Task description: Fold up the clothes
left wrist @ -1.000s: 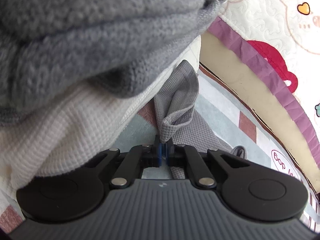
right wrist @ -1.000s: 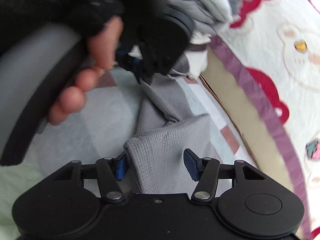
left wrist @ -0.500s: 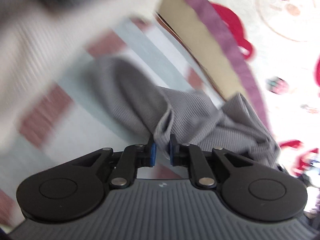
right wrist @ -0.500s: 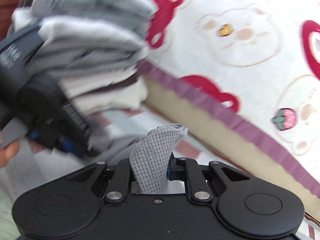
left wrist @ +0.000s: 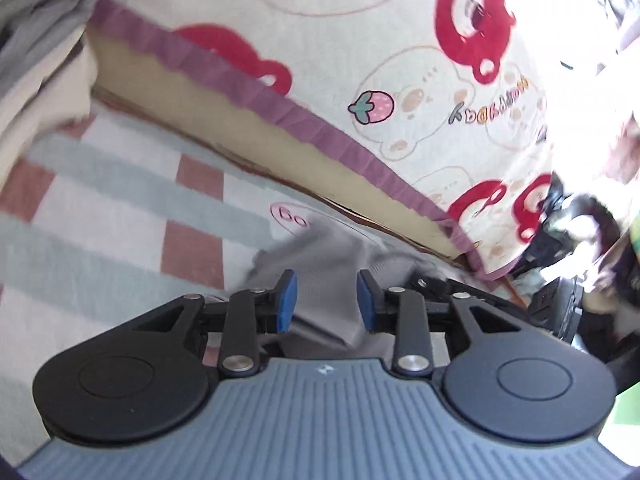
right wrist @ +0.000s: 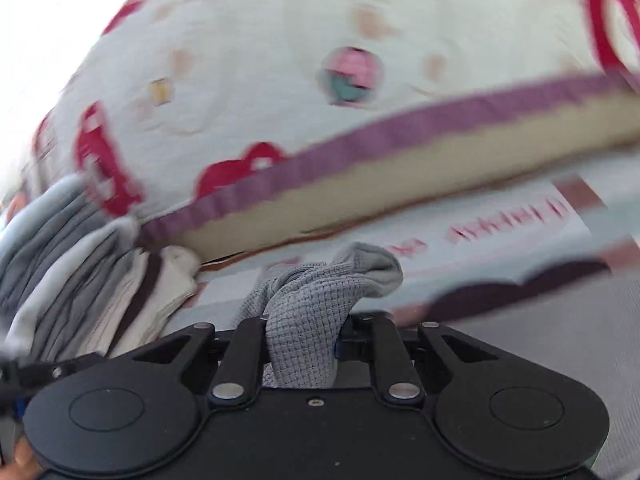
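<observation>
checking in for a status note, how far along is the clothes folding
Done: a stack of folded clothes sits against the cartoon-print quilt. In hand: the right gripper is shut on a bunched grey waffle-knit garment, while the left gripper has its jaws open over the same grey fabric on the striped blanket. Left: this garment is crumpled, not yet spread, folded or stacked.

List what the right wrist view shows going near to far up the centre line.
Right gripper clamped on the grey waffle-knit cloth → striped pink-and-teal sheet → tan mattress edge → purple ruffled trim → white quilt with red bear prints.
</observation>
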`<state>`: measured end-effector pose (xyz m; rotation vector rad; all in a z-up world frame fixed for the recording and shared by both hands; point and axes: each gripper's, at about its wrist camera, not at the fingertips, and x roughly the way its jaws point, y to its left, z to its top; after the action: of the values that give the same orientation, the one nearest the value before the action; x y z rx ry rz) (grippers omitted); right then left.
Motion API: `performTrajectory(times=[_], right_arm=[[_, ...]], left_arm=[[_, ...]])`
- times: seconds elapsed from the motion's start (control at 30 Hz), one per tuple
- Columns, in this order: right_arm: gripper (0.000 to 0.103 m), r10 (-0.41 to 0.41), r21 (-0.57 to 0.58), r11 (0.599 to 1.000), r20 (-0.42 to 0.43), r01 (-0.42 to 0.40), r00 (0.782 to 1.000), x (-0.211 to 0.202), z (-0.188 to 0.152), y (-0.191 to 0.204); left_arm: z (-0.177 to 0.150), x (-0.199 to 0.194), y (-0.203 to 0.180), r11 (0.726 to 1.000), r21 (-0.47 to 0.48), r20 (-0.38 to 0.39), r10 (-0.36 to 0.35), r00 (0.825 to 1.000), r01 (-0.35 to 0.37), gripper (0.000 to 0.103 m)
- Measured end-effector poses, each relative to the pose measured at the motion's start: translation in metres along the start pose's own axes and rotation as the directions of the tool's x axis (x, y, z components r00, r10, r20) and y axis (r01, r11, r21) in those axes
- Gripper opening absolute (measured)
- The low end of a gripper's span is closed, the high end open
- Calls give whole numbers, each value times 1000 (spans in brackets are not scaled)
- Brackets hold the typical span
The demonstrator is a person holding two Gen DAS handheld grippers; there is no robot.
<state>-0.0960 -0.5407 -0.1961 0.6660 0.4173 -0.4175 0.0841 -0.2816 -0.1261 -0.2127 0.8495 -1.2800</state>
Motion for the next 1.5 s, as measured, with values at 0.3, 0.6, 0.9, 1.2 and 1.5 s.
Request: performTrajectory(times=[0.3,0.6,0.9,1.2,1.5], right_arm=[[19,12,120,993,-60,-5,998,-10,-15,-62],[35,-80,86,992,-155,94,985,-9,-14,-79],[53,-207,-422,890,-29,176,978,-59,8,-12],[33,-183,-706,708,-214,-22,959,-4,-28,16],[30,-306,-710,697,-171,98,936,-5,-31,25]], left_arm=[[-12,66,-33,964,265,-59,44,997,-27,35],[-68,126,-59,942,276,-354,-87,931,193,35],[-77,116,-83,875,477,-281,70,957,76,51],[-23,114,-85,893,449,-162,66,985,14,8],[-19,84,-83,899,434,-79,108,991,-63,8]])
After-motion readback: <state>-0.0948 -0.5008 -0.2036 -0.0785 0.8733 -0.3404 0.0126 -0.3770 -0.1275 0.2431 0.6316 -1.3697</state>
